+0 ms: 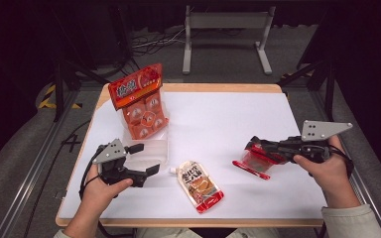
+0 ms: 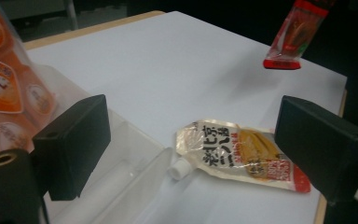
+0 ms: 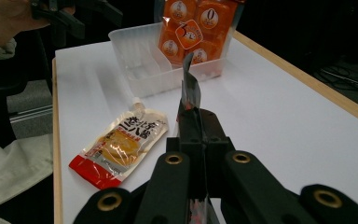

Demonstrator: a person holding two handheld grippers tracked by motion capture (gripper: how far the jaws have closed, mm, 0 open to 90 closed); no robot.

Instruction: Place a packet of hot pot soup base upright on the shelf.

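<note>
My right gripper (image 1: 254, 147) is shut on a small red packet (image 1: 256, 162), which hangs just above the white table at the right. The packet (image 3: 189, 93) stands edge-on between the jaws of that gripper (image 3: 193, 116), and across the table it is a red packet (image 2: 291, 42) held in the air. My left gripper (image 1: 145, 158) is open at the front left, beside a clear plastic tray (image 1: 151, 151), its wide-apart jaws holding nothing. A spouted pouch (image 1: 200, 186) lies flat at the front centre, and the left gripper (image 2: 198, 119) looks over this pouch (image 2: 242, 154).
An orange bag of jelly cups (image 1: 141, 101) stands in the tray's far end, leaning back. The tray (image 3: 144, 70) has dividers, and its near compartments hold nothing. White paper (image 1: 228, 119) covers the wooden tabletop. A metal stand (image 1: 226, 29) is on the floor beyond.
</note>
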